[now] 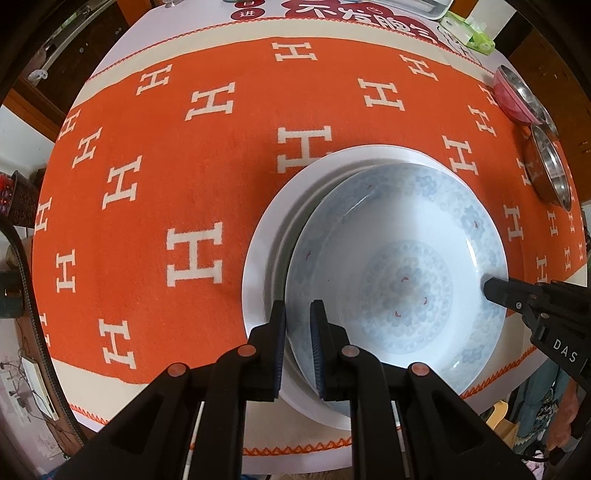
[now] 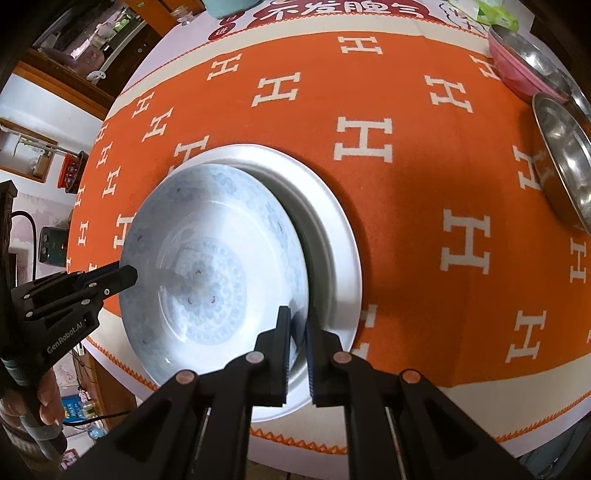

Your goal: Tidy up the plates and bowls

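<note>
A pale blue flower-patterned plate (image 1: pixel 399 273) (image 2: pixel 207 258) sits over a larger white plate (image 1: pixel 266 236) (image 2: pixel 332 229) on the orange tablecloth, shifted off-centre toward the table's near edge. I cannot tell whether the two plates touch. My left gripper (image 1: pixel 298 332) is shut on the blue plate's rim, which passes between its pads. My right gripper (image 2: pixel 298 350) is shut on the opposite rim. Each gripper also shows in the other's view: the right gripper's tip (image 1: pixel 495 290) and the left gripper's tip (image 2: pixel 127 277) at the plate's edge.
A pink bowl with a steel lining (image 1: pixel 513 96) (image 2: pixel 524 70) and a steel bowl (image 1: pixel 550 173) (image 2: pixel 565 155) stand at the right side of the table. A green packet (image 1: pixel 469 33) lies at the far right. The table's near edge runs close under the plates.
</note>
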Motion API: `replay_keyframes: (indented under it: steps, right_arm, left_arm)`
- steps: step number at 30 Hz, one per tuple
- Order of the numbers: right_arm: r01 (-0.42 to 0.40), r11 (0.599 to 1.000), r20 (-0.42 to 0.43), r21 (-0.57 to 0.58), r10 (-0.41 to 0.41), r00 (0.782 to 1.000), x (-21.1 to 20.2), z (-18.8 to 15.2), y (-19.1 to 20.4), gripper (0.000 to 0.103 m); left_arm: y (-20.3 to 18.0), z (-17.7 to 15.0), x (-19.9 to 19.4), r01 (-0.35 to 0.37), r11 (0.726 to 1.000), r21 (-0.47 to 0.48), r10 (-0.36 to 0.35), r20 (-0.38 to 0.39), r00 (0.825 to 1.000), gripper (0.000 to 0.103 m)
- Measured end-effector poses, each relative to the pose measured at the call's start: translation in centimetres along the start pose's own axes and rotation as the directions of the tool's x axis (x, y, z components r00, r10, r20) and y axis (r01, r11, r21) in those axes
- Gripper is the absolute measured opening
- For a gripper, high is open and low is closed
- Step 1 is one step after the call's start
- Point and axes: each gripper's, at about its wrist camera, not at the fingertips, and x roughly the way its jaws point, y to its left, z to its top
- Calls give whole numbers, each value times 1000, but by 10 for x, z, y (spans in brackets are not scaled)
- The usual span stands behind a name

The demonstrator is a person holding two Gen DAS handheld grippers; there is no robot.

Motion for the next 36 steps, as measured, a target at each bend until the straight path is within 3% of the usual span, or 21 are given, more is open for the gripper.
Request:
replay_keyframes:
  steps: [8,19,26,36]
  right_arm:
    - [75,995,0,-69,-75,997,1,-1,12,12]
    - [105,991,7,-88,-105,994,-3,-4,14,13]
    - [95,991,46,-96,-91,995,-12,-9,18,20]
    - [43,994,123,-98,-31,992,-38,-18,25,22]
  left_arm:
    - [1,-2,-4,5,1000,10,-5,14,1000,12]
    - [-13,-4,-25,-32,998,56,26,97,995,44]
    - [-17,-9,-38,-47,996,71,36,145,989,69]
    - [-25,-18,-59,-39,996,83,22,195,981,77]
